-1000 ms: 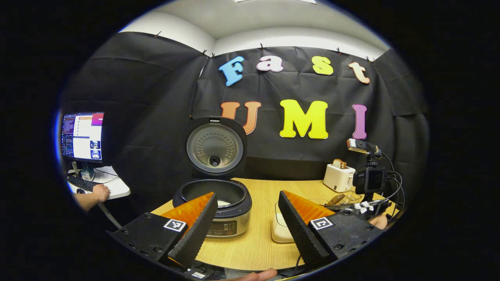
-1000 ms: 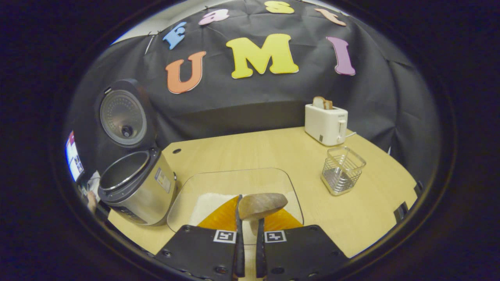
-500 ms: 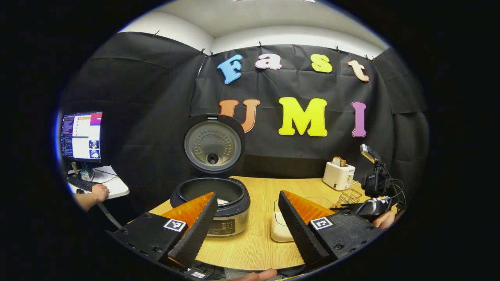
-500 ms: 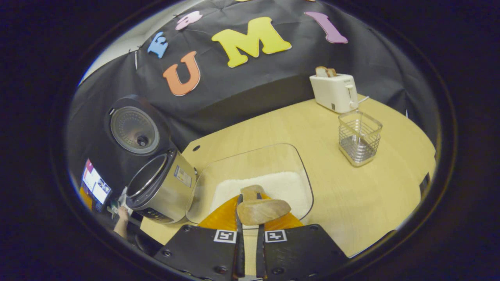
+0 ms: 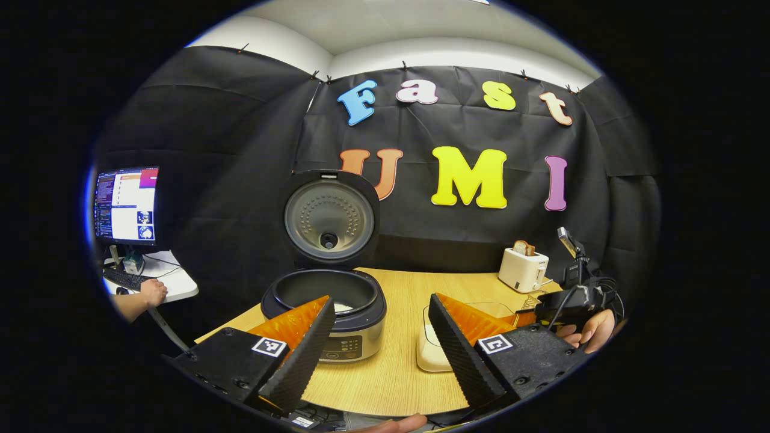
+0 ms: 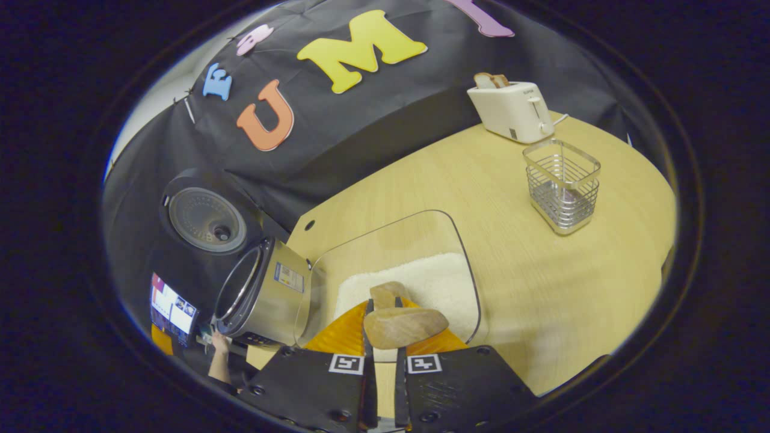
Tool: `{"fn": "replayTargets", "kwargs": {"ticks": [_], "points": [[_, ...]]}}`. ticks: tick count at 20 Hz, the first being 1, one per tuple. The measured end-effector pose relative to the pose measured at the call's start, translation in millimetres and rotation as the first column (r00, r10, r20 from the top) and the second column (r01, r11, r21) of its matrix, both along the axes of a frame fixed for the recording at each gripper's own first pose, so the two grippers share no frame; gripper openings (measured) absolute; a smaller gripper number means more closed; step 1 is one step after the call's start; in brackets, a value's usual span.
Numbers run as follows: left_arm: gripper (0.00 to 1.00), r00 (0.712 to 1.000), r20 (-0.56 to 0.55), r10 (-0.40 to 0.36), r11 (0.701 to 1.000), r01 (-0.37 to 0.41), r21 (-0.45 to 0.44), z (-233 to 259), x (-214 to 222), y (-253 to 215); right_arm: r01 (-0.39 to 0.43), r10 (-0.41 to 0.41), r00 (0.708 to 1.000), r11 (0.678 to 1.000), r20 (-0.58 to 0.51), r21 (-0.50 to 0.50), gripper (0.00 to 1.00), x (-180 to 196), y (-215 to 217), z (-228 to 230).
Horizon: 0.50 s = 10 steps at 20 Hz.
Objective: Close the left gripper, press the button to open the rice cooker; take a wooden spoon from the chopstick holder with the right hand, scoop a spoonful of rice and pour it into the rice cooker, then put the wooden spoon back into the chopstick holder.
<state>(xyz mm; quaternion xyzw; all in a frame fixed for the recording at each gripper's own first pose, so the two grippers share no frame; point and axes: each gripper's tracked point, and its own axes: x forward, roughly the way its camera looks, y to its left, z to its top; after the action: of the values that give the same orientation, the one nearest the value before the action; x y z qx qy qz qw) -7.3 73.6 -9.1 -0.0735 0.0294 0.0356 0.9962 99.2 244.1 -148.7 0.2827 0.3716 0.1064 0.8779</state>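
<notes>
Now the right gripper (image 6: 383, 337) is clamping the wooden spoon (image 6: 404, 325) over the rice dish (image 6: 394, 264); the left gripper (image 5: 380, 337) is hanging wide apart before the open rice cooker (image 5: 325, 300), its labels unreadable.

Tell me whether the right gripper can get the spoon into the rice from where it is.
Probably yes: the right gripper holds the wooden spoon directly above the rice in the open glass dish.

Wooden spoon (image 6: 404, 325) handle hidden between right hand-held gripper (image 6: 385, 367) fingers; bowl tip buried in rice (image 6: 421, 285).
</notes>
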Motion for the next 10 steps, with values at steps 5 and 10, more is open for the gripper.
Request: {"fn": "replayTargets", "kwargs": {"ticks": [5, 10], "points": [[1.00, 1.000, 0.002, -0.013, 1.000, 0.013, 0.015, -0.3, 1.7, -6.4, -0.024, 0.033, 0.998, 0.986, -0.049, 0.166, 0.11, 3.9, 8.0, 1.6], [1.00, 1.000, -0.005, -0.001, 1.000, 0.001, 0.000, -3.5, 3.6, 0.6, -0.001, 0.044, 0.988, 0.960, -0.145, 0.280, 0.11, 9.3, 10.7, 1.5]]}}
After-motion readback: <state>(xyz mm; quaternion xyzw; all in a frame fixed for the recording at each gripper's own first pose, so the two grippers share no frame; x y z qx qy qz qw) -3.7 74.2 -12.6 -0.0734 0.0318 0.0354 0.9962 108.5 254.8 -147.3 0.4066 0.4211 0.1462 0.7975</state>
